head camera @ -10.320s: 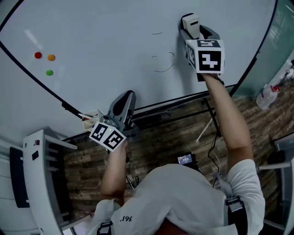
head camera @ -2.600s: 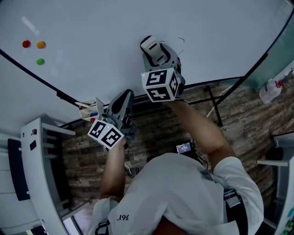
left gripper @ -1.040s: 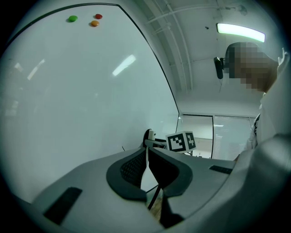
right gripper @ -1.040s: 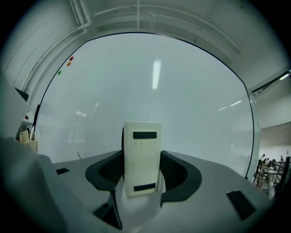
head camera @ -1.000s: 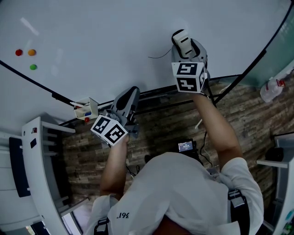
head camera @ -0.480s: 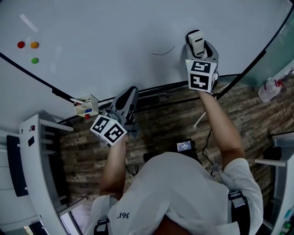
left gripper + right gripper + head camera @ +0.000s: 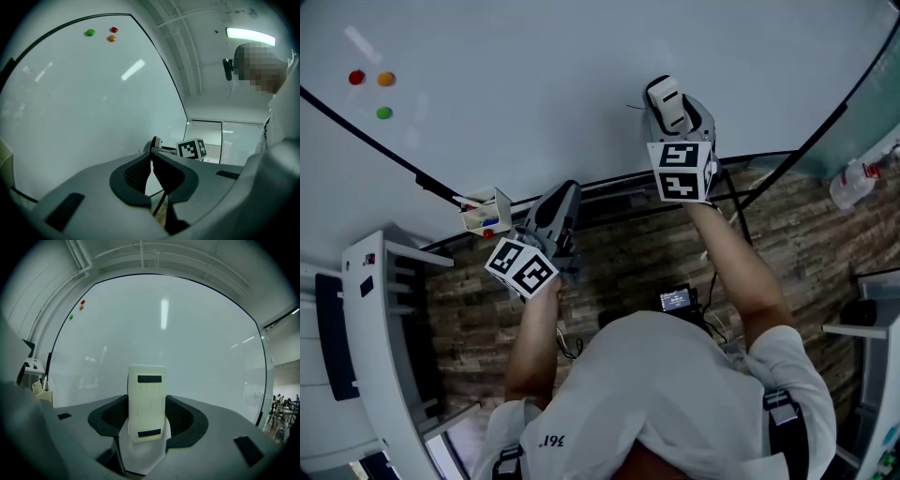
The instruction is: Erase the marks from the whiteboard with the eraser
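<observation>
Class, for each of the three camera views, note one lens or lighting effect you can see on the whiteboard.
Head view: the straight frame of the whiteboard bows into a curve, a wide-angle effect. Left gripper view: a dark round vignette fills the corners, and a slanted glare streak crosses the whiteboard. Right gripper view: a vertical glare streak sits above the sharply focused eraser.

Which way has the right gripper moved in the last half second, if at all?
Yes: the right gripper, shut on the eraser, has slid left along the whiteboard, farther from the spray bottle at the right edge.
</observation>
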Motion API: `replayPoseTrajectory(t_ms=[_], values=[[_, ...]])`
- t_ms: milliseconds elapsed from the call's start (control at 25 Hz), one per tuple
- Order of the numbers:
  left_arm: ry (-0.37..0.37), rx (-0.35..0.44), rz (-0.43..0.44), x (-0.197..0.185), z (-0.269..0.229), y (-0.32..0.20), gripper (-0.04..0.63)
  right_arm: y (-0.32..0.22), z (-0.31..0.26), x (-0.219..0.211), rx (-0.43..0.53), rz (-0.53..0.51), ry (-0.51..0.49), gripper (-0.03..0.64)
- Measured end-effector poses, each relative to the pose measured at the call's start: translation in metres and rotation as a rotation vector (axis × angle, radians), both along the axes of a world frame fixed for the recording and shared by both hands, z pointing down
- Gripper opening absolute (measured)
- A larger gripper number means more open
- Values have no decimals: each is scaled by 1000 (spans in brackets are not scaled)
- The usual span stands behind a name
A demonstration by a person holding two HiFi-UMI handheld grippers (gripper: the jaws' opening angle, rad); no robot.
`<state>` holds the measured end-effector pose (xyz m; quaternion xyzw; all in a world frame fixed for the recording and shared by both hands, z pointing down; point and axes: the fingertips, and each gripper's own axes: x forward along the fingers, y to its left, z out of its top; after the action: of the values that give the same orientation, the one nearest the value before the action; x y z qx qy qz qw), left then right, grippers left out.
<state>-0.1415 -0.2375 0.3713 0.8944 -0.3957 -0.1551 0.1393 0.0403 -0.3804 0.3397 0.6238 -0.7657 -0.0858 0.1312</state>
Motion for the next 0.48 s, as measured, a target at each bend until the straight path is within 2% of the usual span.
replayPoseTrajectory(t_ms=[480], values=[[-9,-21,-78,-52,8,22,8,16,17,-117,-13,-165,48,259]])
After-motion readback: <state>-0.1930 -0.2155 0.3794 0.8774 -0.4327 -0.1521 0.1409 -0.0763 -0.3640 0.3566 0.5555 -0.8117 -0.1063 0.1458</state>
